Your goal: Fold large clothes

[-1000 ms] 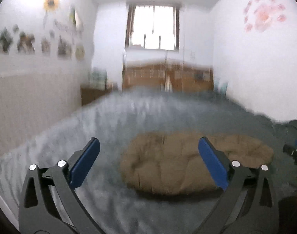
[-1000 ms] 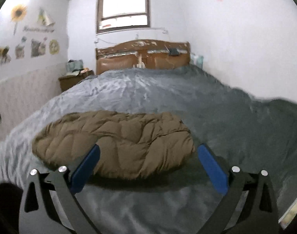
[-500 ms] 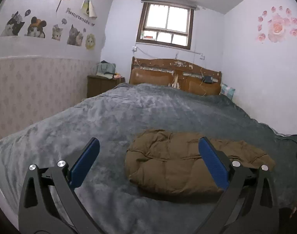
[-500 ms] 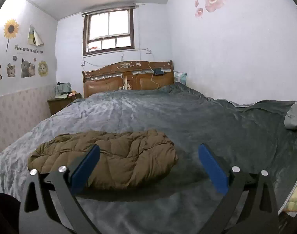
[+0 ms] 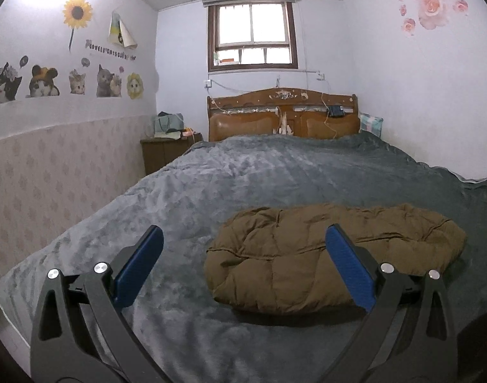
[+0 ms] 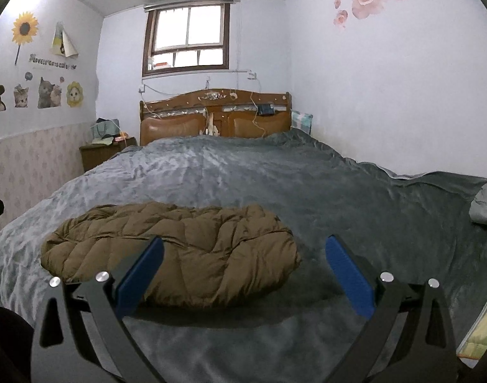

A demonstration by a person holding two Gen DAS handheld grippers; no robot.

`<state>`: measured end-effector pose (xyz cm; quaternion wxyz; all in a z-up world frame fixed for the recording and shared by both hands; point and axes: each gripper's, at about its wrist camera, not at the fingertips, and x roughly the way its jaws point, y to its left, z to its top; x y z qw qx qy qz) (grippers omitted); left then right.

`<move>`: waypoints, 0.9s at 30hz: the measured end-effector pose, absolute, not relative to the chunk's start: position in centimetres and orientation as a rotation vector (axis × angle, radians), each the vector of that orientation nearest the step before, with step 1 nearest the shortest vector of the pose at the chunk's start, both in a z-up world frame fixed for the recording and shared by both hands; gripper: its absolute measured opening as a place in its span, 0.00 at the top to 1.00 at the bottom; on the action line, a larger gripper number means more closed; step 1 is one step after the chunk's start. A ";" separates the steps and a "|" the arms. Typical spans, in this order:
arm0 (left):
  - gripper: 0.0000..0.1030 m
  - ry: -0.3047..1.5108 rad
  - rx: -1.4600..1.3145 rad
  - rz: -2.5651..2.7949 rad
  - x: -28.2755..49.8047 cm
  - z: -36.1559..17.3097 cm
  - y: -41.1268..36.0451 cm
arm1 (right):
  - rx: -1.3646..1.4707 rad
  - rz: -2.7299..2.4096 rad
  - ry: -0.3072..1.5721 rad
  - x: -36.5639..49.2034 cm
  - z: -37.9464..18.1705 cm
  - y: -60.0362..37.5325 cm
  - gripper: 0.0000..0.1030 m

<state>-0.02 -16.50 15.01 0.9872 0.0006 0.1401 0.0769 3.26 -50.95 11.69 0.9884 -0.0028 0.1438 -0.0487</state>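
Observation:
A brown quilted puffer jacket [image 5: 307, 255] lies folded in a long bundle on the grey bed cover [image 5: 243, 175]; it also shows in the right wrist view [image 6: 195, 249]. My left gripper [image 5: 243, 268] is open and empty, held above the bed in front of the jacket's left end. My right gripper [image 6: 243, 271] is open and empty, held above the bed in front of the jacket's right end. Neither gripper touches the jacket.
A wooden headboard [image 5: 281, 115] stands at the far end under a window [image 5: 253, 41]. A nightstand [image 5: 166, 153] with bags stands at the far left. Walls run along both sides of the bed. A crumpled grey cloth [image 6: 486, 204] lies at the right edge.
Both grippers have drawn back and lifted a little from the jacket, staying open. The views have steadied after motion blur. The jacket has not moved.

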 end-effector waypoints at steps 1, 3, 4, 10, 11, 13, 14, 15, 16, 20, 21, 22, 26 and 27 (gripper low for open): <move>0.03 0.287 -0.007 0.152 0.0 15.1 -16.3 | -0.005 -0.095 0.293 3.4 11.7 -51.0 0.02; 0.03 0.290 -0.027 0.151 -0.1 15.2 -15.9 | 0.002 -0.092 0.305 3.9 11.7 -51.0 0.02; 0.03 0.291 -0.033 0.151 -0.2 15.1 -15.8 | 0.006 -0.090 0.310 4.1 11.6 -51.1 0.02; 0.03 0.302 -0.040 0.149 -0.4 15.0 -15.3 | 0.005 -0.093 0.310 4.3 11.5 -51.1 0.02; 0.03 0.305 -0.036 0.150 -0.4 15.1 -15.4 | 0.004 -0.094 0.309 4.3 11.4 -51.1 0.02; 0.03 0.307 -0.026 0.150 -0.5 15.1 -15.6 | 0.006 -0.093 0.310 4.3 11.4 -51.1 0.02; 0.03 0.305 -0.024 0.150 -0.6 15.1 -15.7 | 0.005 -0.094 0.310 4.4 11.4 -51.1 0.02; 0.03 0.301 -0.024 0.151 -0.7 15.1 -15.7 | 0.004 -0.094 0.311 4.4 11.3 -51.0 0.02; 0.03 0.301 -0.025 0.151 -0.7 15.1 -15.7 | 0.003 -0.093 0.311 4.4 11.4 -51.0 0.02; 0.03 0.311 -0.029 0.149 -0.4 15.0 -15.8 | 0.001 -0.085 0.300 4.3 11.4 -50.9 0.02; 0.03 0.314 -0.028 0.149 -0.5 15.0 -15.8 | -0.001 -0.083 0.297 4.3 11.4 -50.9 0.02; 0.03 0.317 -0.026 0.150 -0.5 15.0 -15.9 | -0.002 -0.083 0.296 4.4 11.4 -51.0 0.02; 0.03 0.314 -0.022 0.152 -0.9 15.2 -16.0 | -0.006 -0.086 0.306 4.5 11.4 -50.9 0.02; 0.03 0.316 -0.023 0.151 -0.8 15.2 -16.0 | -0.008 -0.085 0.308 4.5 11.4 -51.0 0.02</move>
